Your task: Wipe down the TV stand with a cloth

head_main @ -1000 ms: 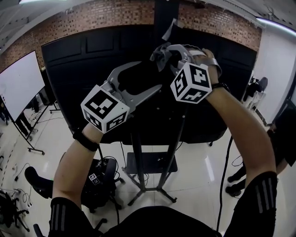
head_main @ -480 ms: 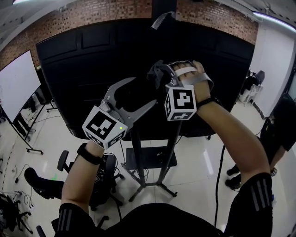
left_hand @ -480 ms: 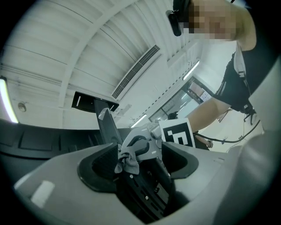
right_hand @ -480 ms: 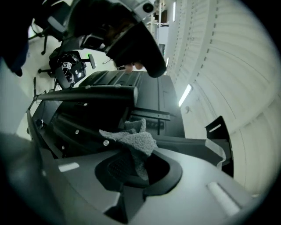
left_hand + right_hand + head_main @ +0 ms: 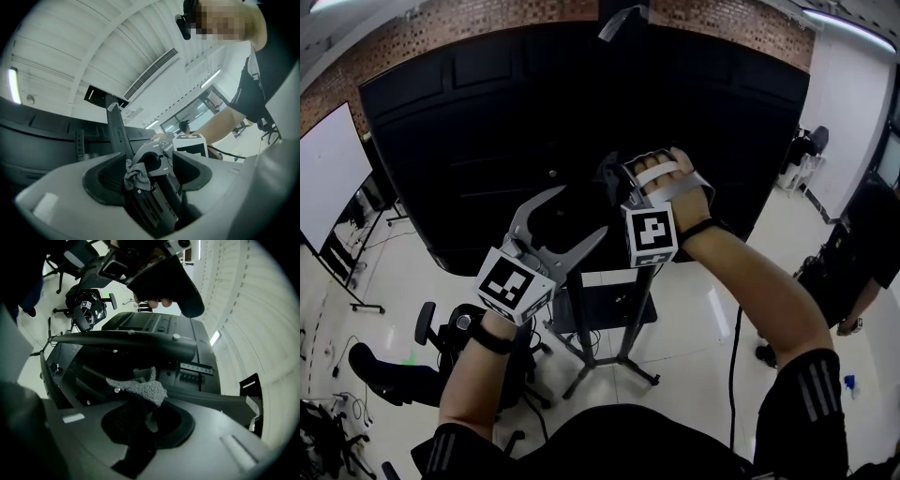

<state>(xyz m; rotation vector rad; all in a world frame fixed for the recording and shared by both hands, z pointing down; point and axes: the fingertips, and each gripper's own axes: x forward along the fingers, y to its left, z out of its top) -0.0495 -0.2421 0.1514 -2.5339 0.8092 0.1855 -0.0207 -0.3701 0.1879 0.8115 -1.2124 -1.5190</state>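
2 grippers sit lower against the black back of the screen (image 5: 459, 131) than they did 1 second ago. Both have come down from near its top edge toward the uprights of the TV stand (image 5: 578, 319).

At the left, the left gripper (image 5: 581, 212) hangs with its jaws spread wide and nothing between them (it only faces its partner across the gap). Just right of it, the right gripper (image 5: 614, 178) is clenched on the grey cloth (image 5: 140, 387). The cloth's loose end lies against a dark bar (image 5: 136, 341) of the mount behind the screen.

I judge the downward shift to be a wiping stroke travelling along the stand's upper frame, with the legs and lower shelf (image 5: 609, 309) not yet reached.
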